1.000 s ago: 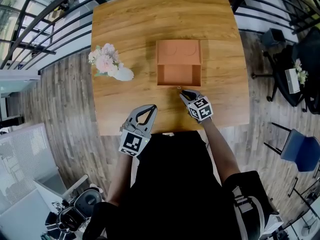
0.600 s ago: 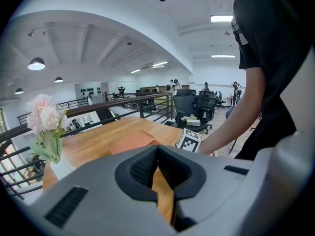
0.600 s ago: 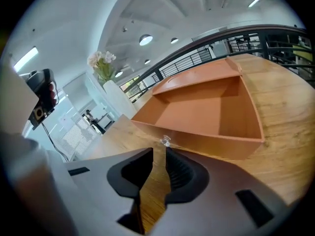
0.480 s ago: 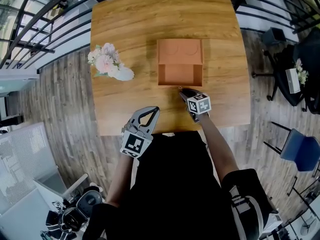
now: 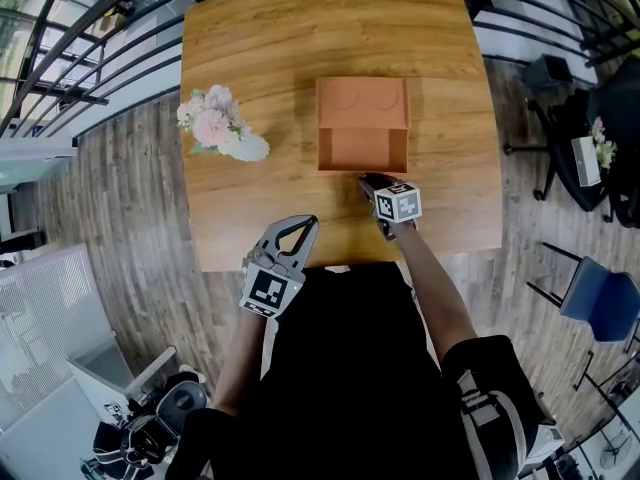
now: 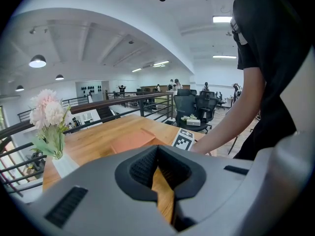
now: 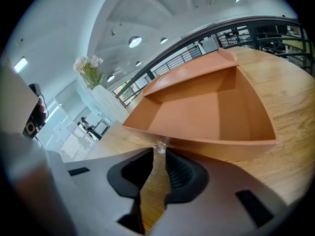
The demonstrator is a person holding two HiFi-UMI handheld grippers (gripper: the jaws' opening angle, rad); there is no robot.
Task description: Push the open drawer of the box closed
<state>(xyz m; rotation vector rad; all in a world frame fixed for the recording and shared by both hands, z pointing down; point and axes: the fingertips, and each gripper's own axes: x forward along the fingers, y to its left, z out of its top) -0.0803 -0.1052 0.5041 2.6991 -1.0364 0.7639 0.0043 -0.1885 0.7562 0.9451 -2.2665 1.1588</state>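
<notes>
A white vase of pale pink flowers (image 5: 222,128) is standing by the left edge of the light wooden table (image 5: 300,38), well apart from everything else. It's also showing in the left gripper view (image 6: 49,127).

The grey left gripper (image 5: 308,222) is hovering over the near edge of the table, left of centre, w/ nothing in it. Its dark ribbed fingers (image 6: 142,166) are meeting at the tips, so they're closed on air, w/ only bare wood showing through the gap behind the tips (image 6: 156,151).

The flat orange-brown box (image 5: 362,98) is sitting about mid-table, slightly right of centre. Its matching orange-brown drawer (image 5: 363,150) is standing pulled out toward the near edge, its inside open and empty (image 7: 206,107).

The grey right gripper (image 5: 366,181) is reaching in from the near edge, its tips touching the drawer's front wall. Its fingers (image 7: 179,168) are drawn nearly together, leaving a narrow slit, and are pinching a small clear knob (image 7: 160,147) on the drawer front, right at the tips (image 7: 160,154). The person's bare forearm (image 5: 425,278) is running back from it twd the near right corner.
</notes>
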